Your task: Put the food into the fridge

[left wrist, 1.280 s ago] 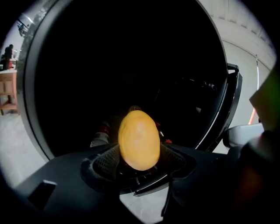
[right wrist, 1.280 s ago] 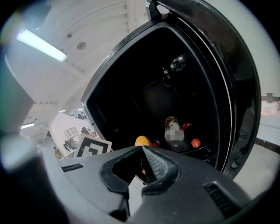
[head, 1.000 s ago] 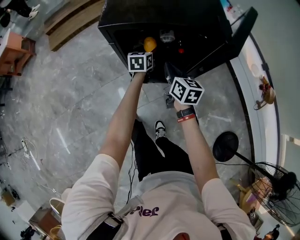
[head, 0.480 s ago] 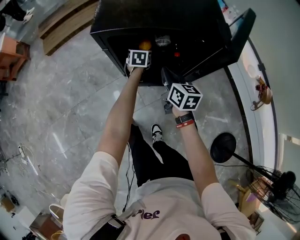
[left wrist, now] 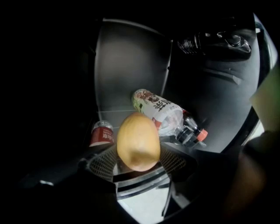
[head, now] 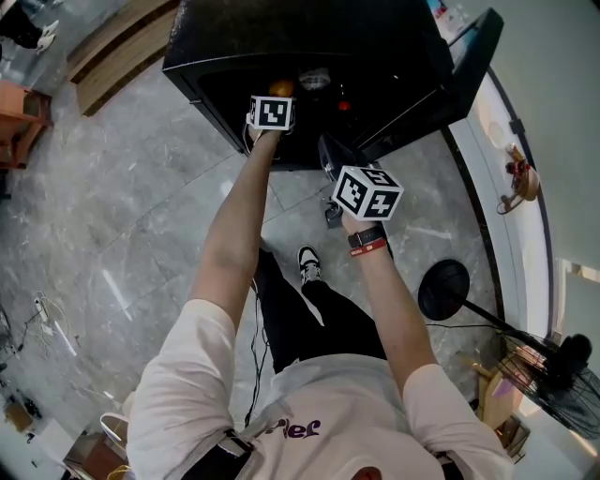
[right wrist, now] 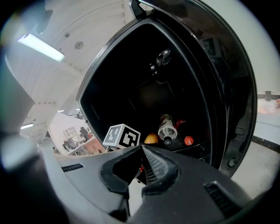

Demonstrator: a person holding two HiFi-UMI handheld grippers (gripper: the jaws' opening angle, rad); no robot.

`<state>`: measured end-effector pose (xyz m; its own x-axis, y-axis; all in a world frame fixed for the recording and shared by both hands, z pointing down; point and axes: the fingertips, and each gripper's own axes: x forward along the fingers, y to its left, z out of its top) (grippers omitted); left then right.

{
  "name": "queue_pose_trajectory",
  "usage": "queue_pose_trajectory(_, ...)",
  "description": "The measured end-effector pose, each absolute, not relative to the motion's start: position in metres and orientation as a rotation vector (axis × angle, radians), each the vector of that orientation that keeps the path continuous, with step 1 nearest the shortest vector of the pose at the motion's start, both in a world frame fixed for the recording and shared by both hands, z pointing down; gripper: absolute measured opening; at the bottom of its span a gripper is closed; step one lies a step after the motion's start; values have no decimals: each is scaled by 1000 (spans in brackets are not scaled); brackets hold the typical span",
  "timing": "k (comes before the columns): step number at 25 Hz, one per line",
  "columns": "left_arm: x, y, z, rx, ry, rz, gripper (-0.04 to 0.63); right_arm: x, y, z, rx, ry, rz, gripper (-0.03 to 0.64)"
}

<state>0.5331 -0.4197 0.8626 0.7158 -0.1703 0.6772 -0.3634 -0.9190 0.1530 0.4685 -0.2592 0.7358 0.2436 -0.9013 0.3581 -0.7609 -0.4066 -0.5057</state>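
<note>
Since a second ago, your left gripper [head: 274, 103] has moved further up the frame. It has carried the yellow fruit [head: 281, 88] past the front edge of the black fridge [head: 281, 28] and into the dark cavity, while your right gripper has barely shifted.

In the left gripper view the jaws are clamped on the fruit from both sides. They hold it by its lower half, so most of it stands clear above the pads. That grip looks chosen so you can set the fruit down without the jaws touching the shelf first. The fruit hangs over the lower front of the compartment and is not yet resting on anything.

To its left in that view, a small red-labelled container [left wrist: 101, 132] stands near the back. Behind and to the right, a clear bottle [left wrist: 159, 113] with an orange cap lies on its side, neck toward the lower right. The free spot seems to be the gap in front of those two, so aim there to avoid knocking the bottle into a roll.

Further right, your right gripper [right wrist: 142, 149] waits outside the fridge with its jaws closed tip to tip on nothing. It is probably held back to leave the opening free. At the right of the frame the fridge door [head: 473, 56] stands swung wide open, well clear of both arms.
</note>
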Motion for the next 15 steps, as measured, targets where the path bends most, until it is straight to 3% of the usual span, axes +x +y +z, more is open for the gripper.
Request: queue_pose_trajectory(15, 498, -414, 816, 2698, -458, 807, 313, 447, -264, 719, -2286, 1633, -928, 11)
